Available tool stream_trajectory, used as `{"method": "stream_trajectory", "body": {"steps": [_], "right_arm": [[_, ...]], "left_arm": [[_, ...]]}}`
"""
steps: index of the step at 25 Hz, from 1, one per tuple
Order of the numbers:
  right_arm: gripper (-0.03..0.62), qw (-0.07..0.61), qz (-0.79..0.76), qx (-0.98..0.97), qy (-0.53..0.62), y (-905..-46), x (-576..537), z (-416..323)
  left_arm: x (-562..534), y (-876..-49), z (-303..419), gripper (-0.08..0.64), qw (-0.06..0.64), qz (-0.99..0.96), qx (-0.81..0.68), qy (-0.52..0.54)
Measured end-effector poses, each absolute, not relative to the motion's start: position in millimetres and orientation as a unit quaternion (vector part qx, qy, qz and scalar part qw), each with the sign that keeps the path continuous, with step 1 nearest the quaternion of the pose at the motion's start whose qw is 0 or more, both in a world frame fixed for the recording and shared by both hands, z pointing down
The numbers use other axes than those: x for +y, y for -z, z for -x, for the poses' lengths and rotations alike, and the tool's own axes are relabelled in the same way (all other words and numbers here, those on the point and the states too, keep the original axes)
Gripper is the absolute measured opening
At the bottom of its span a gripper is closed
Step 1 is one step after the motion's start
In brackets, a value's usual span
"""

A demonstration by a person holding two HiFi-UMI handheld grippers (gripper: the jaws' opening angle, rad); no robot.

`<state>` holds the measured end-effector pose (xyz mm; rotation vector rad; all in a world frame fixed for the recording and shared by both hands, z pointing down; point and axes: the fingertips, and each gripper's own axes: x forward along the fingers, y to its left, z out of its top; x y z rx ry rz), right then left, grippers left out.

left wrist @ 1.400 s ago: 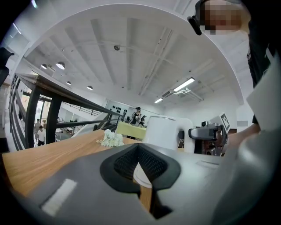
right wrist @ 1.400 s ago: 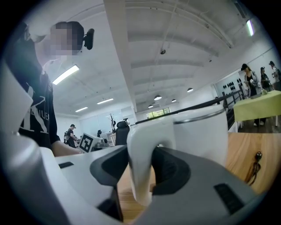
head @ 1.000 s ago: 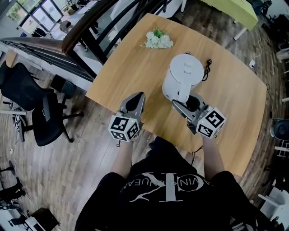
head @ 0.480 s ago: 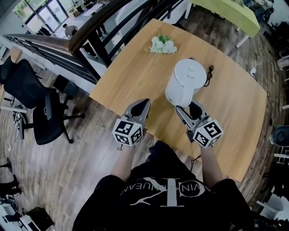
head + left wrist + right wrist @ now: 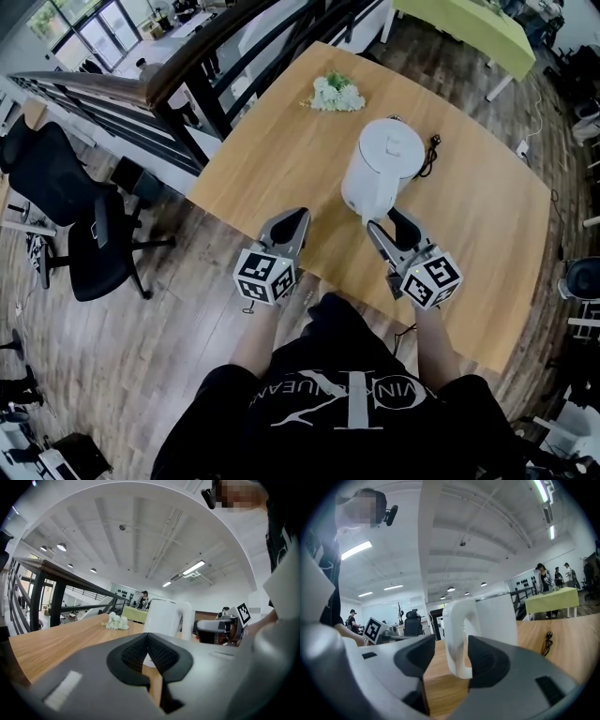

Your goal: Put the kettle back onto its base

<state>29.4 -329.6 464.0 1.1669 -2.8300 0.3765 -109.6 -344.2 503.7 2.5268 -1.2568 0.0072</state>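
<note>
The left gripper (image 5: 296,219) points forward, away from the body, with its jaws pressed together. The right gripper (image 5: 387,223) points the same way alongside it, jaws apart.

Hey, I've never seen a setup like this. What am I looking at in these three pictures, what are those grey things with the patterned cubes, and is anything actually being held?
A person stands at a wooden table with a grey tool in each hand. The patterned cubes are part of those tools. The overhead picture comes from a camera on the person's head. The other two come from cameras riding on each tool, looking along its two jaws.

On the table are a white kettle, a small bunch of white flowers and a dark cord.

The left hand-held gripper is shut and empty. The right hand-held gripper is open, with its jaws on either side of the kettle's handle but not clamped on it. So nothing is held right now.
</note>
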Motion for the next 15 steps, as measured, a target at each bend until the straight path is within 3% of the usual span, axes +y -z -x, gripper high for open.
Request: {"method": "stream_trajectory", "body": {"steps": [11,15], "right_arm": [[0.187,0.025,-0.399,-0.908,-0.124,-462,-309,-42],[0.135,0.021,-0.416,-0.900,-0.126,-463,-302,-47]], "left_arm": [[-324,-501,111,0.002,0.156,-0.885,-0.439,-0.003],[-317,-502,114,0.002,0.155,-0.884,-0.440,-0.004]]}}
